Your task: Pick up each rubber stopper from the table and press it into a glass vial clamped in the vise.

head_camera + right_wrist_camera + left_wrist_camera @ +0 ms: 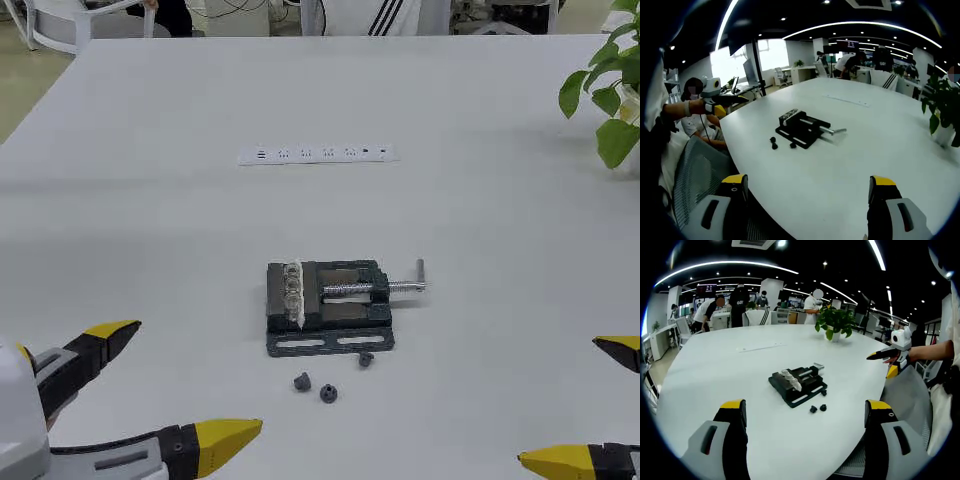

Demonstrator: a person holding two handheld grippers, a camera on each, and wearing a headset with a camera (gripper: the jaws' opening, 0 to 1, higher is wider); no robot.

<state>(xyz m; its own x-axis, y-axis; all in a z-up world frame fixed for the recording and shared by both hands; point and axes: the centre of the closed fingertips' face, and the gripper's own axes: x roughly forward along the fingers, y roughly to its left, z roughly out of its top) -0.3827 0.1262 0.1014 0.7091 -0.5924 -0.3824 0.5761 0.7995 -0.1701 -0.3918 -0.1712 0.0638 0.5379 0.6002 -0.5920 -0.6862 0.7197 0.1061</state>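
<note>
The left gripper (195,377) hangs wide open and empty at the table's (480,200) near edge. Mid-table, the vise (345,310) clamps the vials (293,290). Three stoppers (328,393) lie loose just before it. The right gripper (560,400) is likewise open and empty. Risk: the small stoppers may roll or squirt from a poor pinch.

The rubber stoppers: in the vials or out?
Out: three stoppers lie loose on the table beside the vise.

The right gripper (557,400) runs off the lower right edge; plant (605,90) cropped at upper right; glass vials (293,290) too small to count
</note>
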